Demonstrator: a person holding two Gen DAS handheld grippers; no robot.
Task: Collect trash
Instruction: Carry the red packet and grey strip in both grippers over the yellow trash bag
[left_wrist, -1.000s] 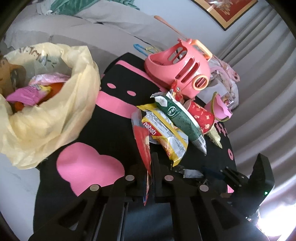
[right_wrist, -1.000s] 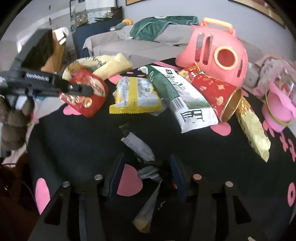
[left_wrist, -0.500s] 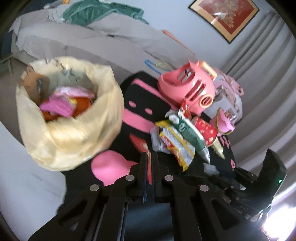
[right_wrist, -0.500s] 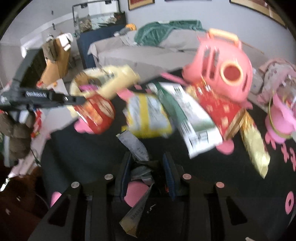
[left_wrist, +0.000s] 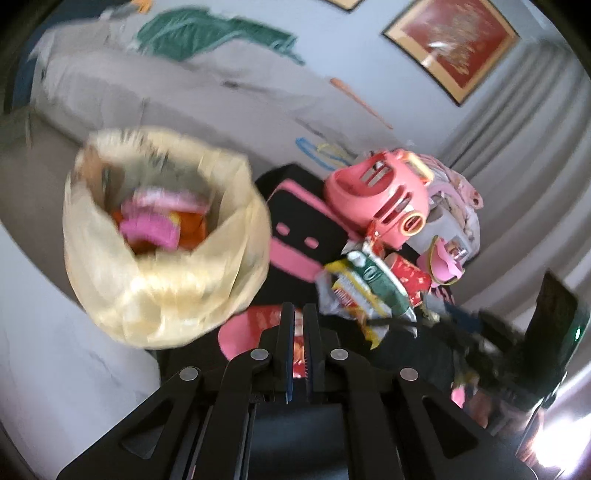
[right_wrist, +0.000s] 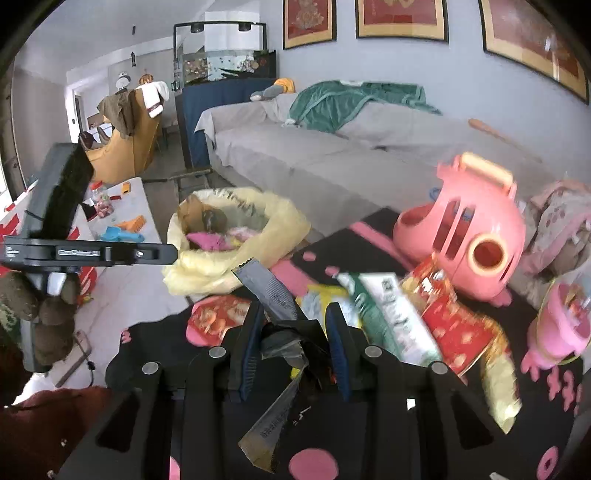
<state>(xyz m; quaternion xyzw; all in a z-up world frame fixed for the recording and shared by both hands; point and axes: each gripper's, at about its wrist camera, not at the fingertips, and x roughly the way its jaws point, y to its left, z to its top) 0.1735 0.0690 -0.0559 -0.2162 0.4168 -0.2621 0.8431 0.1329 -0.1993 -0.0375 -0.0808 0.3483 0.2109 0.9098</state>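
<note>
Left wrist view shows the left gripper (left_wrist: 299, 314) pinched on a thin red snack wrapper (left_wrist: 298, 354), its jaws just beginning to part with the wrapper still pressed between the pads; print on the wrapper is too blurred to read; the gripper hangs beside a crumpled pale-yellow plastic trash bag (left_wrist: 166, 295), which already holds pink and orange wrappers (left_wrist: 151, 229). Right wrist view shows the right gripper (right_wrist: 295, 317) clamped on a bundle of crumpled grey foil wrappers (right_wrist: 269, 291), one strip sticking up past the fingertips and another hanging below with small print that cannot be made out; the bundle is lifted off the black cloth with pink shapes (right_wrist: 369, 236). On that cloth lie a yellow snack packet (left_wrist: 354, 299), a green-and-white pouch (right_wrist: 391, 310) with illegible lettering, a red patterned paper cup (right_wrist: 458, 332) on its side, and a pink plastic slotted toy basket (right_wrist: 469, 229).
</note>
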